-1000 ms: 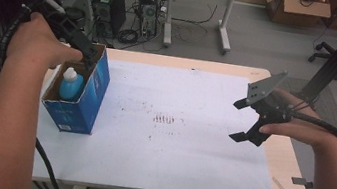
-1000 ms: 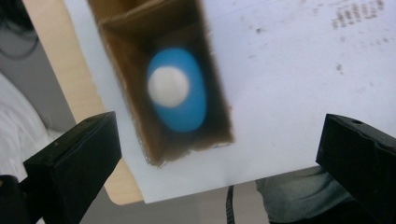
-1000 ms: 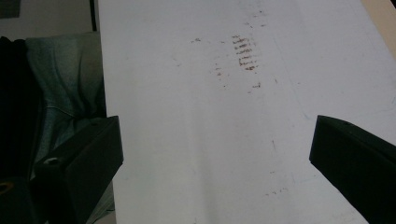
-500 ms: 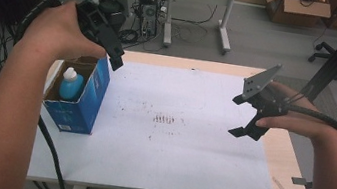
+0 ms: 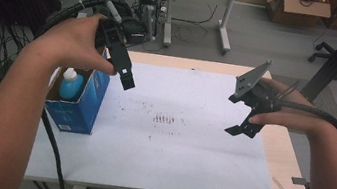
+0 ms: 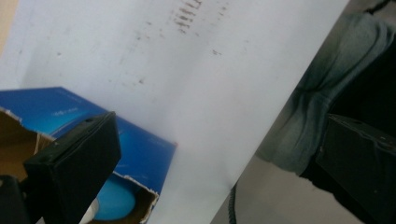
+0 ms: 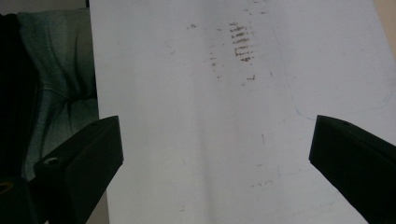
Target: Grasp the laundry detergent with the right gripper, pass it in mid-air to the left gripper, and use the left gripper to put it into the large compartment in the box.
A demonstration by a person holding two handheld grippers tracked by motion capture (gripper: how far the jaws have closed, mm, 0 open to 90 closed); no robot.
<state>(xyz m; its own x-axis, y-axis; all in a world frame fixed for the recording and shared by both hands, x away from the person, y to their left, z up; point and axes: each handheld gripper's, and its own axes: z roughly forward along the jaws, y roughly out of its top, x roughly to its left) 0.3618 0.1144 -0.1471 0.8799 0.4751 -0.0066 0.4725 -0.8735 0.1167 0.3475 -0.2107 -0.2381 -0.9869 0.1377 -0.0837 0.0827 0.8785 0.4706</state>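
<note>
Your left gripper (image 5: 122, 70) hangs in the air just beside the blue cardboard box (image 5: 84, 107), jaws spread wide and empty. That box stands at the left edge of the white table sheet (image 5: 168, 150), its top flaps torn open to bare brown card. Inside stands a light-blue bottle (image 5: 70, 86) with a white cap, upright. Your right gripper (image 5: 244, 117) hovers over the sheet's right side, jaws also wide apart, holding nothing.

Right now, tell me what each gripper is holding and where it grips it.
Nothing is held. The left gripper hangs open above the blue box with the bottle inside; the right gripper hangs open over the white table.
</note>
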